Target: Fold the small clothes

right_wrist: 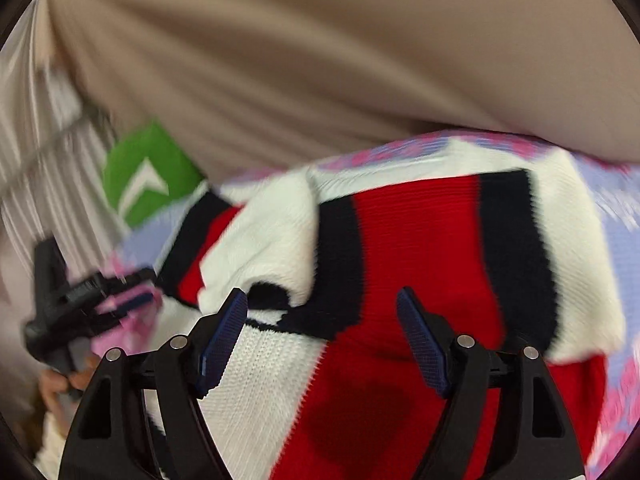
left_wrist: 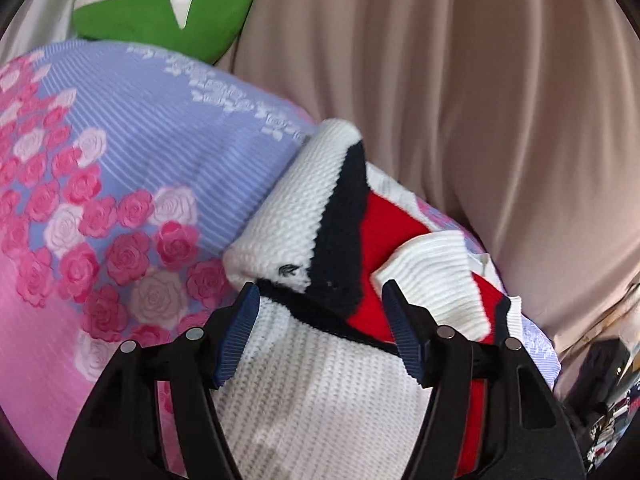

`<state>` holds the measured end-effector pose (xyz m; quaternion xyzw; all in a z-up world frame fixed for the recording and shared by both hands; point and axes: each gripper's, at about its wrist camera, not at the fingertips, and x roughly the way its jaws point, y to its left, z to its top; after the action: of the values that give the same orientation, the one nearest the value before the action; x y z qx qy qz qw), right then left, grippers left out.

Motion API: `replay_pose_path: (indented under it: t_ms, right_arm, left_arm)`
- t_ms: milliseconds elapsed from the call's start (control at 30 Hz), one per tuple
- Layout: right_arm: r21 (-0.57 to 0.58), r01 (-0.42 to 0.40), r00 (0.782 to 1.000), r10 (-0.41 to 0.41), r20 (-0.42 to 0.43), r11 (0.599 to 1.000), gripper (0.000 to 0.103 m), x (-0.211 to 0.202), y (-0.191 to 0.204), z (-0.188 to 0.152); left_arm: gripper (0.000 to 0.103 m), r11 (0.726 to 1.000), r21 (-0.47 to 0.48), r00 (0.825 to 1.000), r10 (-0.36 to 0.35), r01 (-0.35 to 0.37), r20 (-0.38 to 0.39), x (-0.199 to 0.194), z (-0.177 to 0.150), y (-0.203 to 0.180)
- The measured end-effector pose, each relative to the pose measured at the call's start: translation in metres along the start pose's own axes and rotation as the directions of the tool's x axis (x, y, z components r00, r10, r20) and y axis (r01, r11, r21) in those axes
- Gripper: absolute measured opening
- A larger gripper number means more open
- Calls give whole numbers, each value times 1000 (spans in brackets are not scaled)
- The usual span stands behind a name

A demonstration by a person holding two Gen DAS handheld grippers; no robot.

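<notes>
Left claw: tilted downward over the sweater, jaws spread wide, nothing gripped.
Right claw: angled down above the red panel, jaws wide apart, nothing clamped.
Sweater: white, navy and red knit, partly folded, seen at centre of both views, lying on the bedspread.
Surroundings: green cushion at upper left; beige curtain behind.
Hand: blurred at lower left of the right view, wrapped around the left claw's handle.

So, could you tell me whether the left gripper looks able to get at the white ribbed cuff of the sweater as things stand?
Probably yes: the left gripper is open, and the white ribbed cuff lies uncovered on top of the sweater just beyond its right fingertip.
</notes>
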<state>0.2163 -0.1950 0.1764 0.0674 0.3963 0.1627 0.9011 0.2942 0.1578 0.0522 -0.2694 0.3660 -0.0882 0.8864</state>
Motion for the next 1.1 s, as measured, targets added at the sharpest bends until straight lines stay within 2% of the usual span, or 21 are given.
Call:
replay_pose_path:
  t_ms: [100, 167, 200, 267, 300, 333, 367, 400, 433, 500, 567, 633, 700, 800, 833, 933, 967, 1000, 1033, 1067, 1100]
  right_arm:
    - [-179, 114, 992, -121, -29, 977, 75, 31, 33, 0]
    - [-218, 165, 985, -170, -6, 962, 71, 39, 40, 3]
    - [-199, 164, 986, -166, 7, 966, 50, 39, 38, 8]
    - [-50, 107, 994, -106, 30, 993, 9, 29, 16, 23]
    - [96, 30, 997, -37, 72, 995, 8, 17, -8, 30]
    - [221, -33, 994, 8, 112, 975, 8, 7, -33, 31]
    - [360, -70, 989, 19, 145, 930, 8, -2, -64, 26]
    - [446, -72, 989, 6, 148, 892, 10, -5, -86, 18]
    - [502, -57, 991, -10, 130, 863, 14, -6, -104, 9]
    - [555, -17, 997, -27, 71, 832, 18, -4, -131, -12]
    - [581, -70, 996, 28, 80, 811, 21, -11, -142, -29]
    - [570, -77, 995, 26, 97, 818, 34, -25, -143, -33]
    - [505, -39, 991, -32, 131, 862, 64, -41, -134, -27]
    - [428, 29, 988, -92, 126, 903, 73, -39, -127, -7]
    - [434, 40, 989, -98, 111, 900, 73, -33, -135, 2]
    - [509, 91, 991, -129, 40, 856, 72, -7, -148, 10]
    - [515, 86, 991, -125, 42, 853, 61, -1, -151, 12]
    - [506, 91, 990, -133, 47, 858, 32, 1, -151, 15]
    - [495, 67, 993, -107, 53, 866, 9, 1, -150, 18]
    - [498, 18, 994, -69, 85, 867, 8, -5, -147, 22]
    - [499, -66, 986, -22, 168, 864, 8, -22, -145, 24]
  left_arm:
    - [61, 1000, 0, 1000, -3, 3, -7, 18, -13, -1]
    - [61, 999, 33, 1000, 8, -8, 0, 22, -14, -2]
    - [61, 998, 60, 1000, 22, -22, 8, 23, -15, -6]
    - [61, 993, 104, 998, 53, -56, 33, 19, -20, -9]
    - [61, 991, 117, 997, 60, -64, 38, 20, -20, -12]
    - [61, 990, 125, 998, 59, -63, 36, 20, -21, -13]
    - [61, 991, 126, 998, 51, -55, 34, 20, -22, -12]
    - [61, 991, 125, 999, 36, -40, 28, 21, -22, -12]
    - [61, 992, 126, 1000, 18, -19, 15, 23, -23, -13]
    - [61, 990, 137, 999, 34, -35, 13, 26, -24, -18]
    - [61, 989, 143, 999, 39, -41, 15, 26, -25, -20]
    - [61, 991, 131, 999, 32, -33, 8, 26, -25, -20]
    - [61, 995, 98, 1000, 13, -13, -3, 23, -23, -20]
    - [62, 998, 56, 1000, 6, -5, -18, 24, -15, -28]
    - [63, 999, 37, 1000, 11, -10, -29, 27, -10, -30]
    - [62, 999, -29, 996, 28, -31, -83, 43, -2, -30]
    - [58, 998, -47, 995, 41, -45, -86, 46, 0, -30]
    - [42, 996, -51, 995, 63, -68, -81, 48, 2, -32]
    - [23, 996, -44, 994, 79, -82, -75, 46, 3, -35]
    - [18, 995, -39, 994, 92, -95, -64, 43, 4, -38]
    - [14, 996, -38, 996, 78, -80, -39, 35, 5, -40]
